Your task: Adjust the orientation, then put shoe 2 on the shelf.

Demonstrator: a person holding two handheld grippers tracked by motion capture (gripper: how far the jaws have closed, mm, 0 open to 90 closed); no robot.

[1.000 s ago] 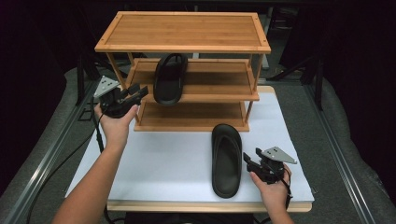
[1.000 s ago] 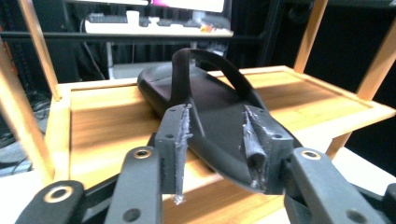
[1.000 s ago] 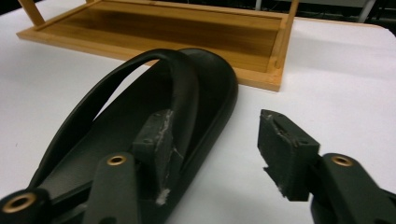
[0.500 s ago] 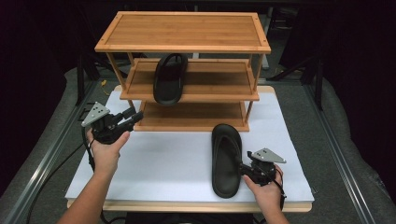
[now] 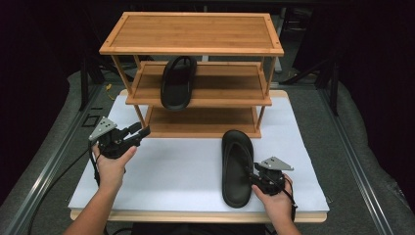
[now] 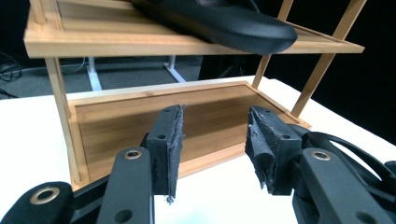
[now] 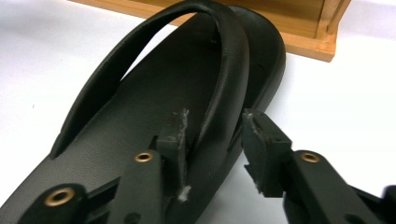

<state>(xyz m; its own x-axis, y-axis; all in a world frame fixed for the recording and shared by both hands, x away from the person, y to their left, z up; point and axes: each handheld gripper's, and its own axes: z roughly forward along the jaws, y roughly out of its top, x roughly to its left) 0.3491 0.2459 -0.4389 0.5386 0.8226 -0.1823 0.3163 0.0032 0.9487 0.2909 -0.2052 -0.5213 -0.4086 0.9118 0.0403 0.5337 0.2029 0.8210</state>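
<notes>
The light, flexible black sandal (image 5: 237,166) on the white table (image 5: 186,171) is straddled at its strap-side edge by the right gripper (image 7: 212,140), jaws closing, not yet pressing.

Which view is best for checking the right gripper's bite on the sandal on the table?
Right gripper view: the right gripper straddles the edge and strap of the sandal on the table, jaws just closing, a gap still beside one pad. High view gives only layout; left gripper view catches a strap at its edge.
</notes>
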